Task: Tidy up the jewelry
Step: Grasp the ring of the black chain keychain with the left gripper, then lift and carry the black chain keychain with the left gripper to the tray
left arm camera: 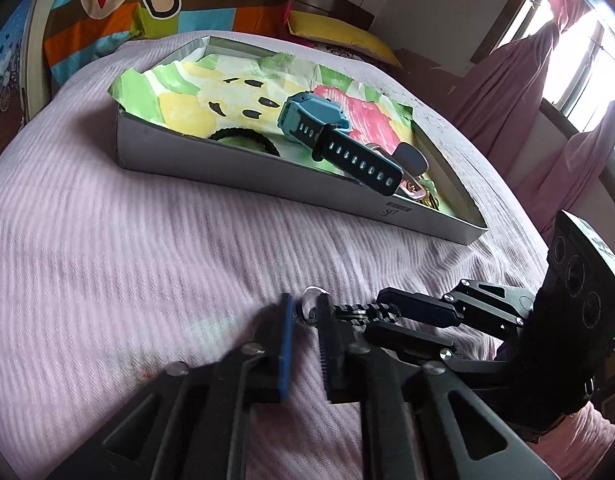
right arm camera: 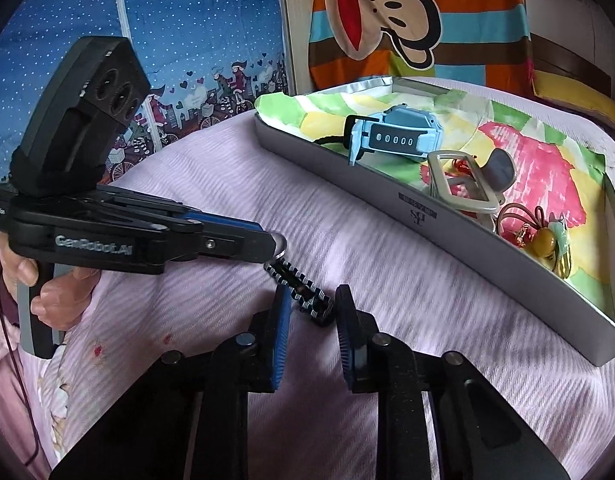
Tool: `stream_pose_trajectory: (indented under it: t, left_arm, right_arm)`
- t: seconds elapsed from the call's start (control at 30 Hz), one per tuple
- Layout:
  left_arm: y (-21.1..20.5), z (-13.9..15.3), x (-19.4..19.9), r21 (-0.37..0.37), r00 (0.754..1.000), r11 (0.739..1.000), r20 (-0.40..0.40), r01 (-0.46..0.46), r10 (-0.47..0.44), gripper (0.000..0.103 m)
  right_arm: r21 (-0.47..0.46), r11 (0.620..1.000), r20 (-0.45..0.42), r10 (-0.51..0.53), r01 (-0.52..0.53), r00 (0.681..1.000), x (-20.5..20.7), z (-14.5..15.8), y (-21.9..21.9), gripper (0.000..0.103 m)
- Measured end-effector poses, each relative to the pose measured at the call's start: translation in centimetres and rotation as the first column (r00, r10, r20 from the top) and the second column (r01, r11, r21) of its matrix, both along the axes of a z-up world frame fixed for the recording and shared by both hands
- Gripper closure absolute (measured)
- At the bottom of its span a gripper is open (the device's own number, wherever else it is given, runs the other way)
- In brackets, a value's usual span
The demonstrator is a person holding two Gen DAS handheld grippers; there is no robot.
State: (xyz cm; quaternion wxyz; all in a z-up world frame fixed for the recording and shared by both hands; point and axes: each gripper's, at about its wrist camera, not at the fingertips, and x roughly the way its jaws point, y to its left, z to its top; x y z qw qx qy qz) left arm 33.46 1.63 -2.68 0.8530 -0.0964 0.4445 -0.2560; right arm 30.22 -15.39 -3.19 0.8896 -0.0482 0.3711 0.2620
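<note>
Grey tray [right arm camera: 487,236] on the pink bedspread [right arm camera: 187,184] holds a blue watch [right arm camera: 391,134]. Outside it, a light, limp braided keychain [right arm camera: 301,286]: left gripper [right arm camera: 273,246] pinches its ring end; right gripper [right arm camera: 309,312], part-open, straddles the cord, the best hold.

Left hand-held gripper [right arm camera: 273,250] clamped; right hand-held gripper [right arm camera: 312,312] parted.

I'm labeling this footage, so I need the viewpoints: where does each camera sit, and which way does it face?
Left wrist: rides the left gripper, facing over the pink bedspread toward the box; the right gripper enters from the right.
Right wrist: rides the right gripper, facing the box; the left gripper and hand show at left.
Shared: blue watch, striped cord.
</note>
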Motion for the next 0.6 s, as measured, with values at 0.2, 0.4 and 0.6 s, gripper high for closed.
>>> stream_pose_trajectory:
  t: [0.2,0.4,0.6]
  left_arm:
    - [0.1,0.0,-0.2,0.000,1.000,1.000,0.006,-0.008,0.008,0.095]
    - [0.4,0.0,-0.6,-0.005,0.999,0.999,0.020,-0.033,0.033,0.095]
    - [1.0,0.1,-1.8,-0.006,0.995,0.996,0.053,-0.090,0.090,0.095]
  right_arm:
    - [-0.005,1.000,0.004,0.006,-0.006,1.000,-0.2,0.1,0.1,0.084]
    - [-0.012,1.000,0.009,0.012,-0.012,1.000,-0.6,0.1,0.1,0.088]
    - [-0.020,1.000,0.016,0.007,-0.006,1.000,-0.9,0.1,0.1,0.088]
